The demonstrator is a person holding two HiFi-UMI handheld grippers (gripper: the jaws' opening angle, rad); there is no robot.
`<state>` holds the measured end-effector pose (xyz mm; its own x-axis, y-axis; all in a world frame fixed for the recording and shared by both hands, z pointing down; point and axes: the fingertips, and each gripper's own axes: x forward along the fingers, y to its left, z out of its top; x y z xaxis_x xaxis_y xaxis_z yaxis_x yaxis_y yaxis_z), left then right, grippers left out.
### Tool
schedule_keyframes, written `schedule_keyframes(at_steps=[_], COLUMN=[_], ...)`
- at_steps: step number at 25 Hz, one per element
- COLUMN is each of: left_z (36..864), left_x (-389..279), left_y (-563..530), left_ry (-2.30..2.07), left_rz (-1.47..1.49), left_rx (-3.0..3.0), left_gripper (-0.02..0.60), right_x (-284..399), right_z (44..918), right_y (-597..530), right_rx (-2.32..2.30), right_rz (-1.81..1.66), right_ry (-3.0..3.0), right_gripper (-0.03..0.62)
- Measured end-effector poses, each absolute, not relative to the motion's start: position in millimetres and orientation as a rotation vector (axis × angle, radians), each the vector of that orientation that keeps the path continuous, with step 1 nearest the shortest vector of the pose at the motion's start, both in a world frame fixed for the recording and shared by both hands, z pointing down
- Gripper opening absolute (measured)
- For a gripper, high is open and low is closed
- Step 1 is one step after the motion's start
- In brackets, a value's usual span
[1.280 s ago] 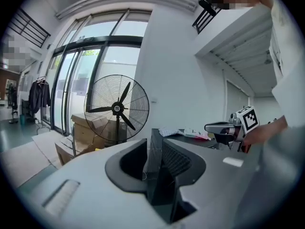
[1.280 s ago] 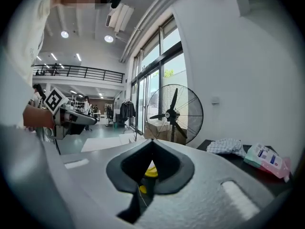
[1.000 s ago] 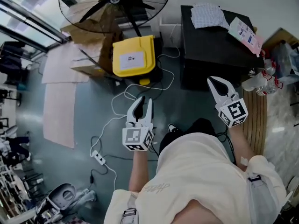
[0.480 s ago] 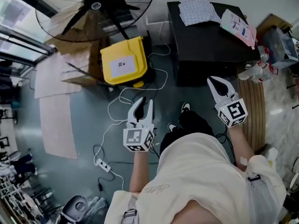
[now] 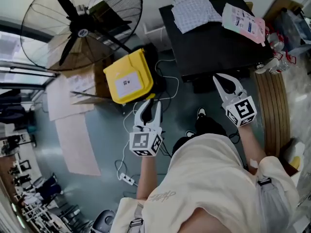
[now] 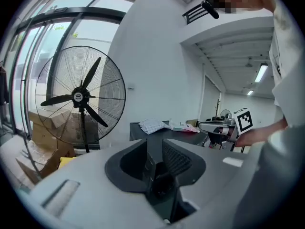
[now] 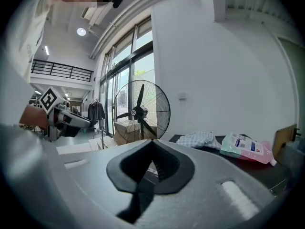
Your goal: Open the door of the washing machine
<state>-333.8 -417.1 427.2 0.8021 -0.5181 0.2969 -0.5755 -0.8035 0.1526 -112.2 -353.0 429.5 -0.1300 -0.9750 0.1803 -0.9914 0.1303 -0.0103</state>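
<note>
I cannot make out a washing machine or its door in any view. My left gripper (image 5: 150, 105) is held out over the grey floor, near a yellow box (image 5: 127, 79); its jaws stand apart with nothing between them (image 6: 153, 148). My right gripper (image 5: 222, 81) hangs just in front of a black cabinet (image 5: 218, 47), its jaws meeting at the tips and holding nothing (image 7: 152, 142). Each gripper shows in the other's view, held out level by a hand.
On the black cabinet lie a checked cloth (image 5: 194, 11) and a printed packet (image 5: 243, 21). A large standing fan (image 5: 80, 28) and cardboard (image 5: 80, 89) stand at left. White cables (image 5: 167, 89) and a power strip (image 5: 127, 179) lie on the floor. Bottles (image 5: 272, 64) and a wooden platform (image 5: 274, 106) are at right.
The view has swung and moved on: the fan and yellow box have slid left and nearer, and the black cabinet's front edge has come down to the right gripper. Both grippers keep their jaws unchanged.
</note>
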Motion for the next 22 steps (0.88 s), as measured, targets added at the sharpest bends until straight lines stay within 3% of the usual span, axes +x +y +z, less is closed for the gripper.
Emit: schedule_keyframes(at_steps=[10,22], left_z=[441.5,488.2], left_x=[-235.9,-193.6], left_y=[-450.7,-448.0], left_ry=[-0.639,-0.228], left_rz=[0.436,0.564], left_rx=[2.800,2.832], left_gripper=[0.120,0.123], right_x=[-37.9,-26.5], right_z=[452.7,448.3], right_y=[-371.9,-338.0], right_rx=[2.068,2.288], right_rz=[0.232,0.282], right_ry=[-2.185,-1.938], right_gripper=[0.002,0.002])
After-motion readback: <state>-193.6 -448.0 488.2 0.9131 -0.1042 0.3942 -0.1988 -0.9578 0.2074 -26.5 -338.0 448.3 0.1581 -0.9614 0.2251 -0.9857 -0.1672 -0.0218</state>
